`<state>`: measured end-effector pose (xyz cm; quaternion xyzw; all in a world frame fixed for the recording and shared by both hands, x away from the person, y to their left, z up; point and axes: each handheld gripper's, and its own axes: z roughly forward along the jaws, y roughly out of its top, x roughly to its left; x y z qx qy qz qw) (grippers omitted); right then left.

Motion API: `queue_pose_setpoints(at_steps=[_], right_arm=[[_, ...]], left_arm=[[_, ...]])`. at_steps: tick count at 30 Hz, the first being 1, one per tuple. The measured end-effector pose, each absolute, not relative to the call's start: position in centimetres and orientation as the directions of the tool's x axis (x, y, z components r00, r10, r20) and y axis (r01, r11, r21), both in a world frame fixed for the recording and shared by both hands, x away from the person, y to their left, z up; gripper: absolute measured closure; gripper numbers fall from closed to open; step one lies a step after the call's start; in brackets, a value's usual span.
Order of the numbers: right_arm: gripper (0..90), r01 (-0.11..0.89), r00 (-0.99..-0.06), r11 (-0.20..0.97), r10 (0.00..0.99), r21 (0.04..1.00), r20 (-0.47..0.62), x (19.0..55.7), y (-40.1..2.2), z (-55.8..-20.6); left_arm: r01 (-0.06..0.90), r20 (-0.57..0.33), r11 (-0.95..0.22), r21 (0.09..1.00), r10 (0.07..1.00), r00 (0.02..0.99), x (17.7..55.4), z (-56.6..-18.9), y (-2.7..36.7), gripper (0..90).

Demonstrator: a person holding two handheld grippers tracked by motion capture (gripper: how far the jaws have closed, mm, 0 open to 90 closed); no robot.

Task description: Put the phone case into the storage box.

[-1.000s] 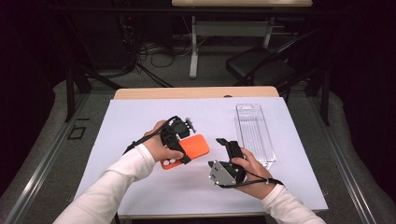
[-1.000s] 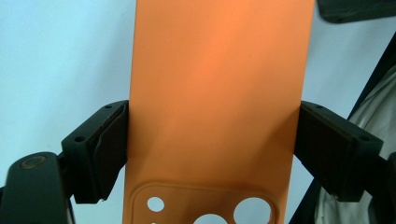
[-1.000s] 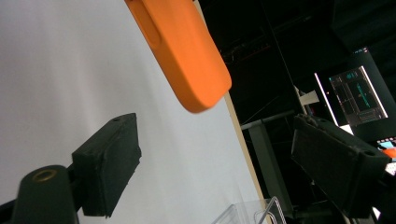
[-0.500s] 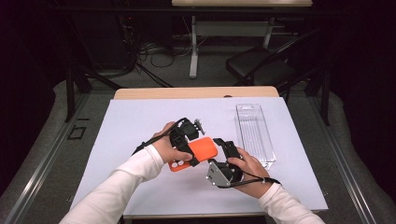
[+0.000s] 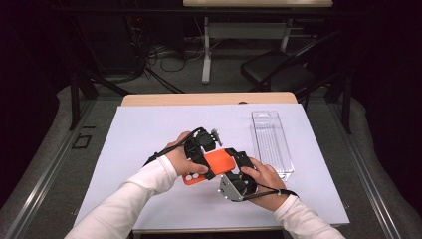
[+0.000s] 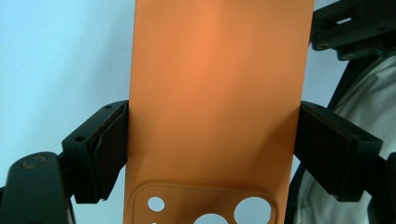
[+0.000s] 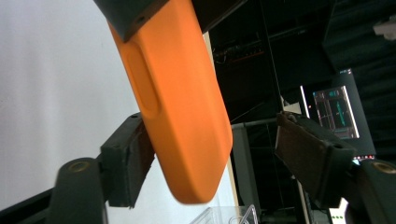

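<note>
An orange phone case [image 5: 215, 163] with camera cut-outs hangs just above the white table sheet [image 5: 149, 129]. My left gripper [image 5: 206, 167] is shut on it, pads pressing both long edges [image 6: 212, 149]. The case [image 6: 215, 84] runs up and away from that camera. Its rounded far end [image 7: 187, 126] sits between the jaws of my right gripper [image 7: 215, 163], which have just been closing. The left-hand pad [image 7: 133, 158] lies close against the case, while the right-hand pad [image 7: 308, 156] stands well clear of it. In the high view the right gripper [image 5: 240, 163] meets the case from the right.
A clear plastic tray [image 5: 271, 142] lies lengthwise on the sheet, right of both hands; its corner [image 7: 224, 217] shows in the right gripper view. Behind the table stand a black chair [image 5: 278, 74], desk legs and cables on the floor.
My left hand has carried the orange case to the right, so its end now lies inside the right gripper's jaws. The right hand has stayed where it was.
</note>
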<state>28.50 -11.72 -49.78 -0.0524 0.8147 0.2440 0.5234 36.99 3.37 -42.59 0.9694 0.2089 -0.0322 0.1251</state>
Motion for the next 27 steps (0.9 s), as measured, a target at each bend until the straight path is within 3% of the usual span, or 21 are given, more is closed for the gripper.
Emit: queue_pose_setpoints(at_steps=[5,27], right_arm=[[36.3,-0.357,-0.441,0.882,0.131,0.307,-0.888,28.50,-11.62,-49.87],[44.7,-0.404,-0.420,0.882,0.057,0.242,-0.906,28.77,-11.46,-50.07]], left_arm=[[0.417,-0.116,-0.880,0.228,0.401,0.909,36.92,-42.67,3.21,15.1],[0.406,-0.123,-0.889,0.212,0.387,0.914,36.92,-42.73,2.57,15.2]])
